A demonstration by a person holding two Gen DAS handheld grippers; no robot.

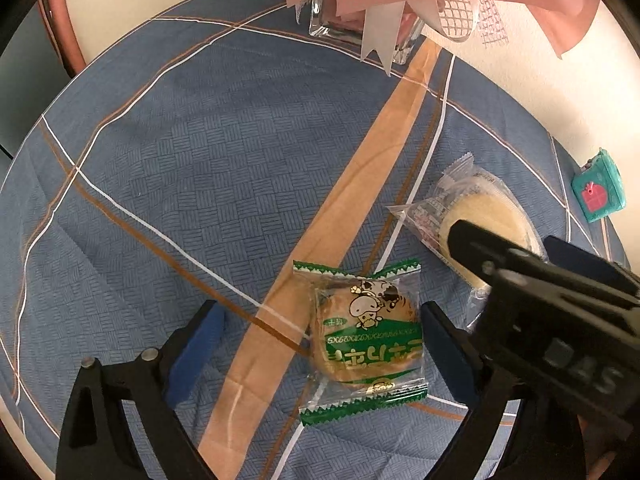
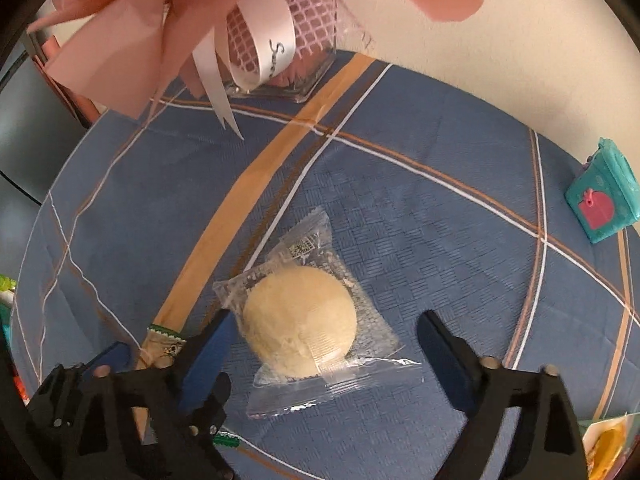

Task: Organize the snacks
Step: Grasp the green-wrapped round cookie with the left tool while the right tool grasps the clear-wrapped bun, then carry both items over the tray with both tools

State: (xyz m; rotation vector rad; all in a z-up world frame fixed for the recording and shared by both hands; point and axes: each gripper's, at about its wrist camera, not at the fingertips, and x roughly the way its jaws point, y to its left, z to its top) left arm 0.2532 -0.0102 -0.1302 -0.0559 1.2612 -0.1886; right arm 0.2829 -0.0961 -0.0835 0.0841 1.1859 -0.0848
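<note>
Green-wrapped snack (image 1: pixel 366 340) half hidden behind left tongs (image 2: pixel 170 338).

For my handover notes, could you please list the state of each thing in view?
Green snack: sealed, flat on cloth, between open left tongs.
Clear snack: sealed, flat, between open right tongs.
Glass vase: upright, holding a pink bouquet.
Teal box: upright, at the table edge.
</note>
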